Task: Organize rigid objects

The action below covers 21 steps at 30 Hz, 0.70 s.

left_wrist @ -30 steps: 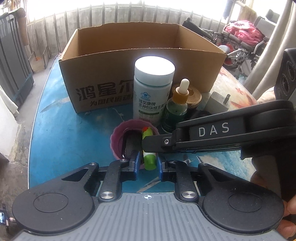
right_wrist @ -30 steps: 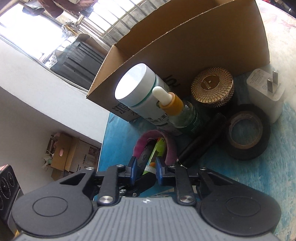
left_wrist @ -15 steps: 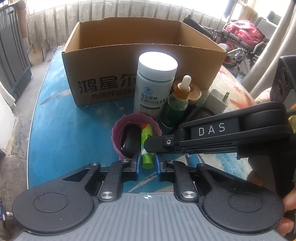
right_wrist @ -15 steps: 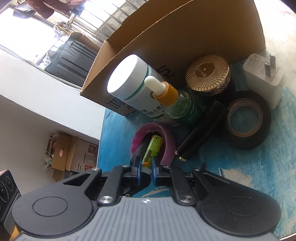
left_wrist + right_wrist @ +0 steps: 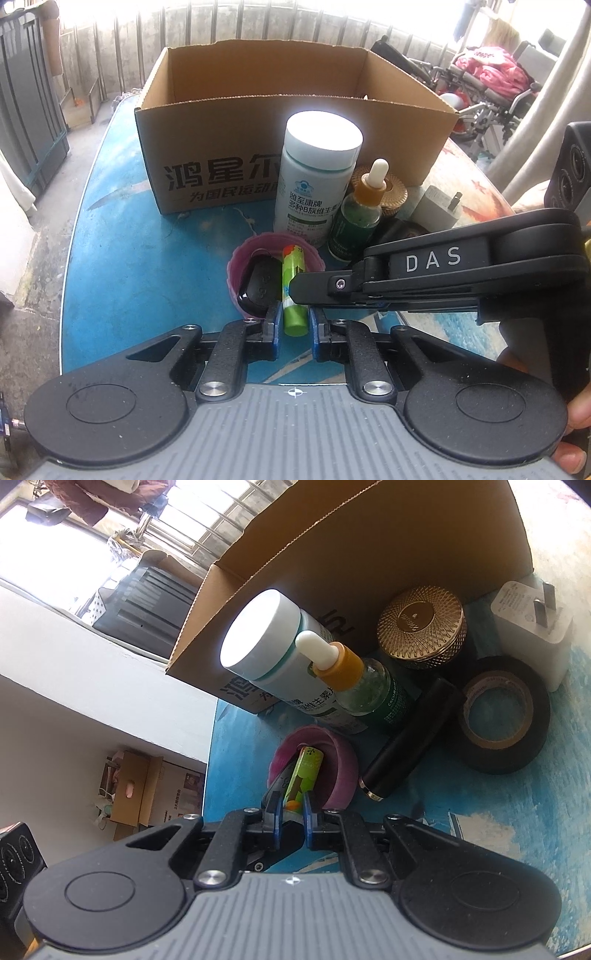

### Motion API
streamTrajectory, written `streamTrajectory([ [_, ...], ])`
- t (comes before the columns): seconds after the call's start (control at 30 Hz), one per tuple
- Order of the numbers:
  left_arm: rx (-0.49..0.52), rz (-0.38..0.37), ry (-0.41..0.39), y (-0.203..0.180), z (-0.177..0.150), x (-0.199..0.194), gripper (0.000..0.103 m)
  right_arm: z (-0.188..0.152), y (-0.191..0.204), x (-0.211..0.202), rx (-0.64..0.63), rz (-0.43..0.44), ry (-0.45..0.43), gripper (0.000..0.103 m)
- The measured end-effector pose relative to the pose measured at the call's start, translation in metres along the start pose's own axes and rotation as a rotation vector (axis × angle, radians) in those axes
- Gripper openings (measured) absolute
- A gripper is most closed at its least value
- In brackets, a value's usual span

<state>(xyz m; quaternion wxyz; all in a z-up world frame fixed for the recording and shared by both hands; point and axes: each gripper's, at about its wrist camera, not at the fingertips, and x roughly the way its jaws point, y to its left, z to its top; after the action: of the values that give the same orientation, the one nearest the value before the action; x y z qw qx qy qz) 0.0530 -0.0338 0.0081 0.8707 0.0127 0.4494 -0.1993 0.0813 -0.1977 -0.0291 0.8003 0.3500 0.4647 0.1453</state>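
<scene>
The green cylindrical glue-stick-like tube (image 5: 293, 291) leans tilted in the small pink plastic cup (image 5: 236, 266) at lower centre of the left wrist view, its lower end sticking out over the cup's rim. The right gripper (image 5: 292, 814) has its jaws narrowed onto that lower end and holds the tube; in the left wrist view it reaches in from the right edge as a black arm marked DAS. The left gripper (image 5: 293, 326) sits just below the cup with its jaws a little wider than the tube, on either side of its end; whether the pads touch it I cannot tell.

1 black key-fob-shaped object (image 5: 258, 290) shares the cup, left of the tube. Above the cup stand 1 white pill bottle with a white lid (image 5: 317, 177) and 1 green glass dropper bottle with an orange collar (image 5: 360, 214), side by side. To the right in the right wrist view lie 1 black cylindrical tube with a gold end ring (image 5: 410, 738), 1 roll of black tape (image 5: 496, 716), 1 gold textured round lid (image 5: 423, 626) and 1 white plug adapter (image 5: 532, 627). 1 open brown cardboard box (image 5: 207, 147) fills the upper centre.

Everything rests on a blue painted tabletop (image 5: 129, 240). Metal railings (image 5: 221, 26) cross the top of the left wrist view, and a wheelchair with pink cloth (image 5: 491, 70) shows at upper right.
</scene>
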Motion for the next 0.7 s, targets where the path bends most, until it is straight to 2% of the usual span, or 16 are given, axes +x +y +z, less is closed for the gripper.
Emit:
streamTrajectory([
  [0.43, 0.017, 0.022, -0.077, -0.009, 0.0, -0.031, 0.013, -0.004, 0.025, -0.022, -0.054, 0.045, -0.055, 0.012],
  [0.7, 0.016, 0.04, -0.079, -0.009, -0.005, -0.03, 0.013, -0.012, 0.029, -0.024, -0.062, 0.042, -0.062, 0.012],
])
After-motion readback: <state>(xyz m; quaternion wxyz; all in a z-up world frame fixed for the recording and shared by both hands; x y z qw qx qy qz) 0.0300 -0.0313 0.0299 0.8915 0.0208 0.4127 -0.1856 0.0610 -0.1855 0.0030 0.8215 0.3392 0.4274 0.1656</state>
